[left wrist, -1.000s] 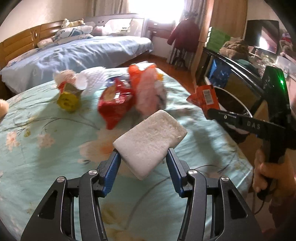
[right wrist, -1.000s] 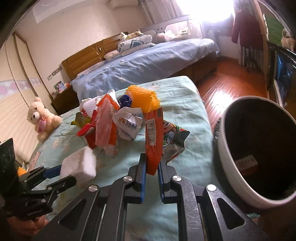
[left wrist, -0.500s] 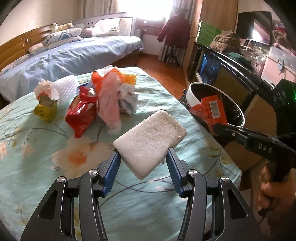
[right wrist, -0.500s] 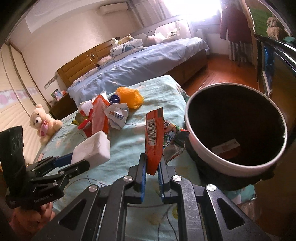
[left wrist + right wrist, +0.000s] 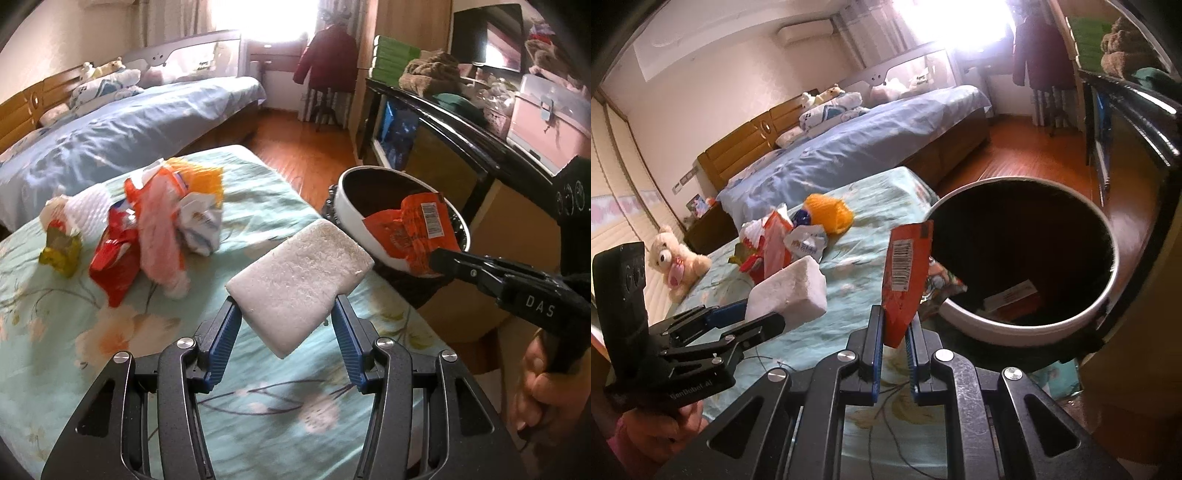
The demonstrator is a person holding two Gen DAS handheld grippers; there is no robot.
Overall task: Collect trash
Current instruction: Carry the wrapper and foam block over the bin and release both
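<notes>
My left tool (image 5: 286,319) pinches a white foam block (image 5: 299,284) over the flowered surface (image 5: 110,332). My right tool (image 5: 895,328) is pressed together on an orange wrapper (image 5: 905,280) (barcode side facing the camera), held at the near rim of the white bin (image 5: 1027,325). More trash, a wrapper pile (image 5: 147,225), lies on the surface well behind the block.
</notes>
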